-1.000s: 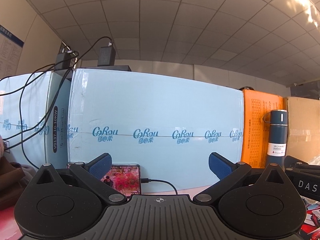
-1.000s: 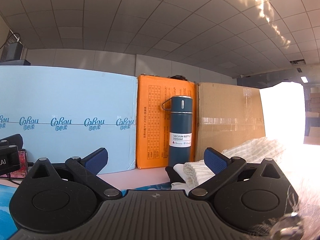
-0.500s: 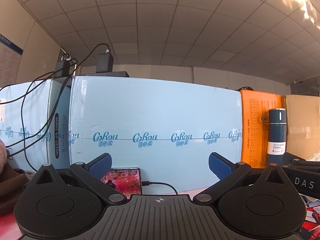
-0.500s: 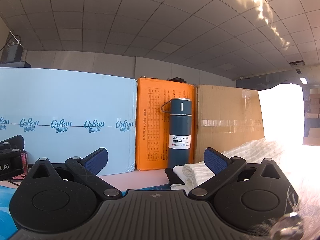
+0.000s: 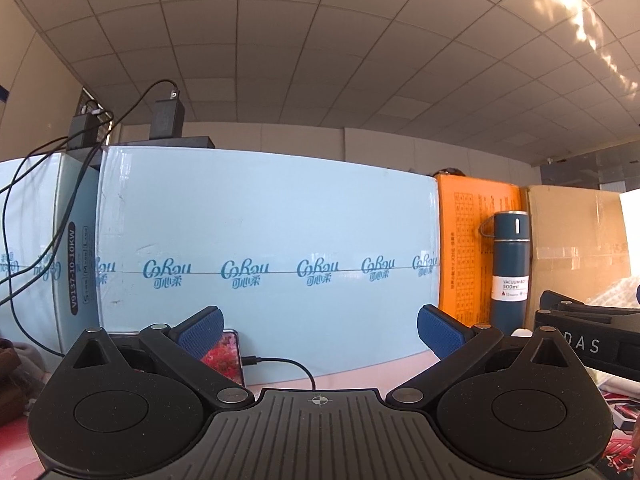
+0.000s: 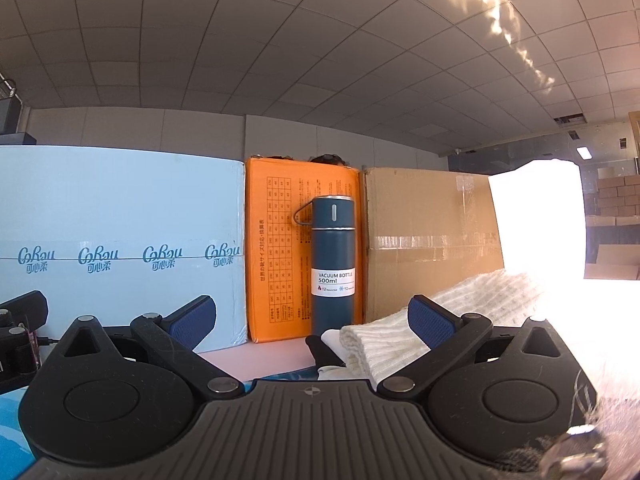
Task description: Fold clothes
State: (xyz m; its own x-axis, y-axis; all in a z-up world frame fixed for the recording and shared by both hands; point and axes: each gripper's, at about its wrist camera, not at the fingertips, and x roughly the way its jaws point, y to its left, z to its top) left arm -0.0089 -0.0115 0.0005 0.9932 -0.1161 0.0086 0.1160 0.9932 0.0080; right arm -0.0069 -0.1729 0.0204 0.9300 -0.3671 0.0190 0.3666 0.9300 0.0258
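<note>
Left hand-held gripper (image 5: 318,330): you hold it level with its blue pads spread wide, nothing between them; it faces the blue box (image 5: 264,248).
Right hand-held gripper (image 6: 311,320): your fingers are spread wide here too and grip nothing; the right pad (image 6: 430,326) sits in front of the knit.
Knit (image 6: 432,320): white ribbed garment, folded in a stack on the tabletop (image 6: 260,356), right of centre in your right view, below the brown box (image 6: 428,240); its far side is lost in glare.
Bottle (image 6: 333,264): dark blue, upright, against the orange box (image 6: 280,256).
Phone (image 5: 226,354): screen lit, propped at the blue box, cable (image 5: 288,364) plugged in.
</note>
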